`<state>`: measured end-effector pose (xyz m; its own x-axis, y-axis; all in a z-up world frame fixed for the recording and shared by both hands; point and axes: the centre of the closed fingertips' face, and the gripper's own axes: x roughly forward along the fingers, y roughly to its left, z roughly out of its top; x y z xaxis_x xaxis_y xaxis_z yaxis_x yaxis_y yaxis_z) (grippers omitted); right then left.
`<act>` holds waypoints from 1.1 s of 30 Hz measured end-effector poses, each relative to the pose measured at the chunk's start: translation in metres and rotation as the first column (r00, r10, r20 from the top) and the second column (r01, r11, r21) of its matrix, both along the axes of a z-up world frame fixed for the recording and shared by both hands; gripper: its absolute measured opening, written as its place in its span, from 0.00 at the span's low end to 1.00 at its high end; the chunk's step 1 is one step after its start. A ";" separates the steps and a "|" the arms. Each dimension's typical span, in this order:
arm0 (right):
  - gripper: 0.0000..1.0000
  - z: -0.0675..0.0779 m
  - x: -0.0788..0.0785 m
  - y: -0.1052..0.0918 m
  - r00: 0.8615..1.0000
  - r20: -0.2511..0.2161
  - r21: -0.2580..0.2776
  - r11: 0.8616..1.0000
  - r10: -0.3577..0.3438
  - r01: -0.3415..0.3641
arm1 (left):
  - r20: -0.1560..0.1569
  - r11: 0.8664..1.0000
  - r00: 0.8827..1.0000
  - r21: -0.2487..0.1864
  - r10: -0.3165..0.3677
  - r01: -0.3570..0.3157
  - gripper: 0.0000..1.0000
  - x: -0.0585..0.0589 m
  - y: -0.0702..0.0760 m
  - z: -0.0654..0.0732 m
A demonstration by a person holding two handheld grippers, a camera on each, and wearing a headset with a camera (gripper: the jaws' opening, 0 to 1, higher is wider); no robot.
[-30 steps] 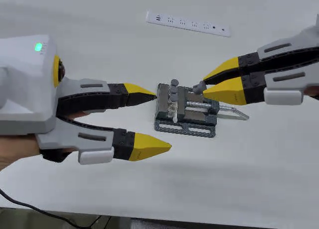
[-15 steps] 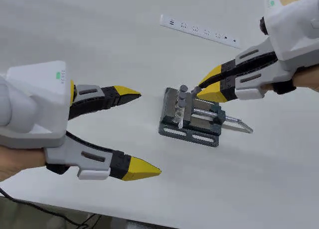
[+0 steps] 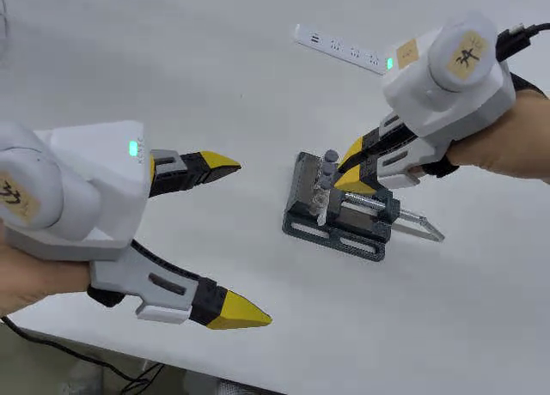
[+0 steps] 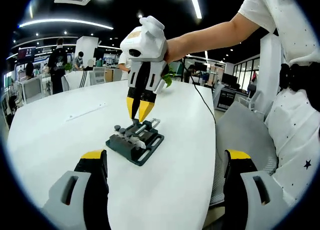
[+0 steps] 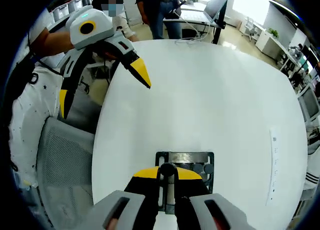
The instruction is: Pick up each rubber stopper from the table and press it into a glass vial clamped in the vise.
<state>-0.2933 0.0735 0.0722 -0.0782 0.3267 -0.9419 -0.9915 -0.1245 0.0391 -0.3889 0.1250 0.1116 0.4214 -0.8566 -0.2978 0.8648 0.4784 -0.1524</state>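
A small dark vise (image 3: 302,226) stands on the white table and clamps a row of glass vials (image 3: 320,208). Some of them carry grey rubber stoppers (image 3: 330,157). My right gripper (image 3: 351,168) points down at the vise's far end, shut on a grey stopper (image 5: 167,168) that sits between its yellow tips just above the vise (image 5: 202,158). My left gripper (image 3: 244,238) hovers well to the left of the vise, jaws wide open and empty. In the left gripper view the right gripper (image 4: 139,109) hangs over the vise (image 4: 134,142).
A white power strip (image 3: 340,48) lies on the table beyond the vise. The vise's screw handle (image 3: 418,225) sticks out to the right. A person's bare forearm (image 3: 511,139) comes in from the right. Bare white tabletop surrounds the vise.
The right gripper has swung from level to pointing down over the vise, carrying the stopper with it. The left gripper has stayed open and drawn slightly back to the left.
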 end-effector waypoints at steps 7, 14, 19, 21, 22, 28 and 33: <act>0.05 -0.020 0.003 -0.002 1.000 0.005 -0.057 0.998 0.013 -0.013 | 0.009 1.000 1.000 -0.020 0.018 -0.017 0.99 0.000 0.003 -0.002; 0.05 -0.032 0.005 -0.004 1.000 0.009 -0.082 0.997 0.018 -0.017 | 0.003 1.000 1.000 -0.025 0.010 -0.010 0.99 -0.003 0.003 -0.004; 0.05 -0.037 0.006 -0.006 1.000 0.012 -0.097 0.995 0.021 -0.019 | -0.004 1.000 1.000 -0.025 0.003 -0.003 0.99 -0.004 0.002 -0.008; 0.05 -0.038 0.006 -0.006 1.000 0.007 -0.100 0.995 0.021 -0.020 | -0.003 1.000 1.000 -0.028 0.004 -0.004 0.99 -0.004 0.002 -0.008; 0.05 -0.039 0.006 -0.006 1.000 0.007 -0.103 0.994 0.022 -0.021 | -0.005 1.000 1.000 -0.031 0.004 -0.004 0.99 -0.004 0.002 -0.008; 0.05 -0.042 0.007 -0.009 1.000 0.009 -0.110 0.994 0.022 -0.021 | -0.007 0.999 1.000 -0.033 0.006 -0.006 0.99 -0.003 0.003 -0.009; 0.05 -0.043 0.009 -0.009 1.000 0.007 -0.110 0.994 0.016 -0.015 | -0.010 0.999 1.000 -0.034 0.006 -0.006 0.99 -0.004 0.002 -0.010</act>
